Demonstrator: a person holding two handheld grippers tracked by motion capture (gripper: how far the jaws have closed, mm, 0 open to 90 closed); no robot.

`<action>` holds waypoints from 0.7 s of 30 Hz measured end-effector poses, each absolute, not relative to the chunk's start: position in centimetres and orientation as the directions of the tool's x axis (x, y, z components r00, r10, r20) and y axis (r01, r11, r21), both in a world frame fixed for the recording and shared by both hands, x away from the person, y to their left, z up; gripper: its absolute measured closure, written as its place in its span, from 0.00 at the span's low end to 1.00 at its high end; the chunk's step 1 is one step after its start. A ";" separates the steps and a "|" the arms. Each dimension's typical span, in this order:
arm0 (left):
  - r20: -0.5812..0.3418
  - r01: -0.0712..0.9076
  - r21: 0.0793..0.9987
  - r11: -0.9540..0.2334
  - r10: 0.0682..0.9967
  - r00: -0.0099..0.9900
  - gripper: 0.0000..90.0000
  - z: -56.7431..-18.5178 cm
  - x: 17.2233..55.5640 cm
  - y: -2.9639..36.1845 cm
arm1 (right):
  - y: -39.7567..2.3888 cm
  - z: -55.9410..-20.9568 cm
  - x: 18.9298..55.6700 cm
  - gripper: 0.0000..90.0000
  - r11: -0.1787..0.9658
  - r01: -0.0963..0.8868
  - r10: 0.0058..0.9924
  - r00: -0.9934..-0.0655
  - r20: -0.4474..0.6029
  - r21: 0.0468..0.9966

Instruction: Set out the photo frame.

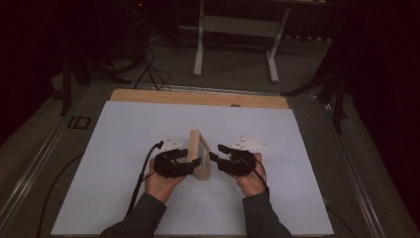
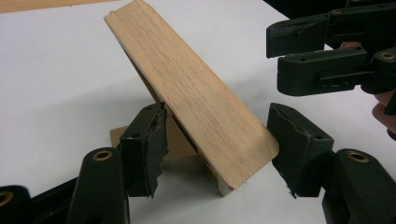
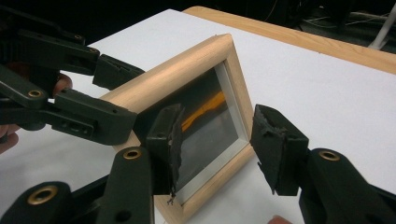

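Wooden picture frame stood upright between both; left hand-held gripper open round its edge, nearer; right hand-held gripper open, empty, just beside.

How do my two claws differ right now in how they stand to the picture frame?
The left claw straddles the picture frame from its plain wooden back, one pad at the edge; the right claw faces the glass front. The left claw's jaws flank the frame's end; the right claw's jaws stand apart in front of the lower corner, not pressing it. Both are open and low over the white sheet.
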State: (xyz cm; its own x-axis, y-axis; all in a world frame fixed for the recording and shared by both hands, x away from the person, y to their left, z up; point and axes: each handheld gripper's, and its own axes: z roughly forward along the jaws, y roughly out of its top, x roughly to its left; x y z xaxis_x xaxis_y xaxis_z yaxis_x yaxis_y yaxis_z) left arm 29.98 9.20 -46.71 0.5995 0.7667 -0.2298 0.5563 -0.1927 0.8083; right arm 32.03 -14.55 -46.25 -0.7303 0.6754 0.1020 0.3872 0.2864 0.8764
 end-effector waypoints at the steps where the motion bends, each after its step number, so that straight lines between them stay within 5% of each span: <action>1: -0.229 0.557 0.807 -0.194 0.767 0.599 0.44 -46.7 30.0 9.3 | -14.6 -46.3 32.0 0.58 0.286 0.387 0.675 -0.730 0.102 0.876; 21: -0.227 0.562 0.805 -0.188 0.778 0.586 0.53 -46.6 30.1 9.7 | -14.6 -46.3 32.1 0.58 0.285 0.387 0.676 -0.730 0.103 0.877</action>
